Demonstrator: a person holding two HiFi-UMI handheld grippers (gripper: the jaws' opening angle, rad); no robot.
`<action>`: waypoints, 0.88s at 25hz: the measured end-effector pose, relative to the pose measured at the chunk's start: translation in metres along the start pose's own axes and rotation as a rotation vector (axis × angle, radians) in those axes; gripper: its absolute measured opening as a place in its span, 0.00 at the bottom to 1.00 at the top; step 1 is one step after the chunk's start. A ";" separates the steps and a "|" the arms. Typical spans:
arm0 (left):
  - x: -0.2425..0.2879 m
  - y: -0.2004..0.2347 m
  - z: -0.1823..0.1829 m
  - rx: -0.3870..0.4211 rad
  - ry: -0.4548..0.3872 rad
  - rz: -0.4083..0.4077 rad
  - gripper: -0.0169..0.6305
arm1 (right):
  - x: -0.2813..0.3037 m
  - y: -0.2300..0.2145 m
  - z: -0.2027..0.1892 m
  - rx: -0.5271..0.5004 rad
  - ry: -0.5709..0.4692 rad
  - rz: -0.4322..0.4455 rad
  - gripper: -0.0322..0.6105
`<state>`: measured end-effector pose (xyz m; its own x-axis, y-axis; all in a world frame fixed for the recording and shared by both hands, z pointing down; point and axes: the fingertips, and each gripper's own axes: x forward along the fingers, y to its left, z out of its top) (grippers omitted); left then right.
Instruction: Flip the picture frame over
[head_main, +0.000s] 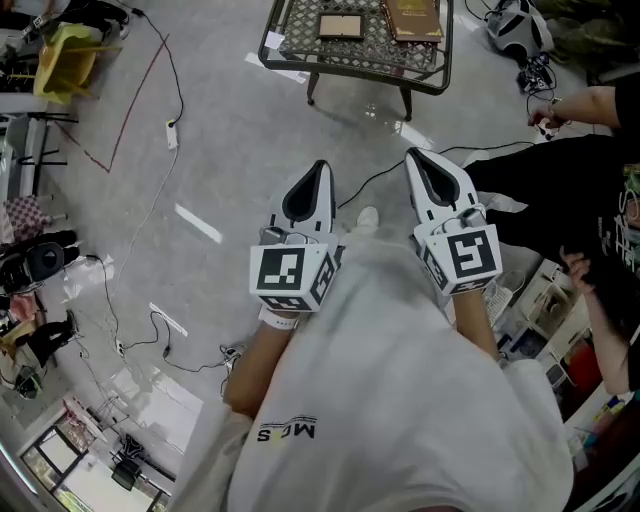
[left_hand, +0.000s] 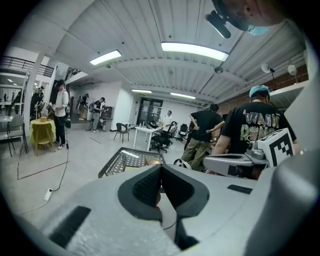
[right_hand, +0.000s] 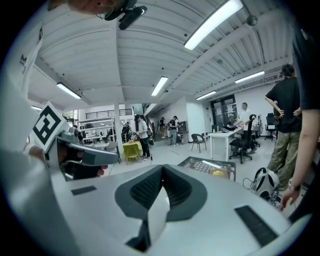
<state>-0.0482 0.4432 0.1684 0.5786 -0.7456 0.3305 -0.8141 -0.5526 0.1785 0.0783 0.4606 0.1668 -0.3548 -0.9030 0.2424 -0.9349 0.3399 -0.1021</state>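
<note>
Grey concrete floor strewn with cables fills a busy workshop, and the low metal-mesh surface (head_main: 290, 55) stands well ahead of me, out of reach. My left tongs (head_main: 320, 168) are pressed together with nothing between them, held level in front of my body and pointing toward the surface. The picture frame (head_main: 341, 24) lies flat on the mesh, left of centre, a small dark-bordered rectangle with a paler middle; which face is up I cannot tell.

I judge it light and stiff, with a smooth moulding that could slip in a weak pinch and possibly a glazed front that would not forgive a drop. Lying flat, it offers little to get under, so the border looks like the place to take hold. One pair of tongs could pinch a long side while the other steadies the opposite edge through the turn.

The surface has a raised rim, so it acts as a shallow tray. It holds only the frame and, just to its right and apart from it, a flat brown book-like slab (head_main: 413, 18). My right tongs (head_main: 413, 158) are likewise shut tight and empty.
</note>
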 end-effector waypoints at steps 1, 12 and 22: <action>0.002 -0.001 0.000 0.000 0.003 -0.004 0.06 | 0.000 -0.002 0.001 0.003 -0.001 -0.003 0.08; 0.066 0.008 0.015 -0.013 0.035 -0.074 0.06 | 0.041 -0.042 0.006 0.026 0.018 -0.048 0.08; 0.190 0.087 0.063 -0.035 0.086 -0.088 0.06 | 0.179 -0.113 0.047 0.019 0.043 -0.061 0.08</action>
<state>-0.0057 0.2300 0.1879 0.6427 -0.6592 0.3903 -0.7625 -0.6002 0.2418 0.1213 0.2481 0.1764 -0.2973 -0.9096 0.2902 -0.9547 0.2788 -0.1042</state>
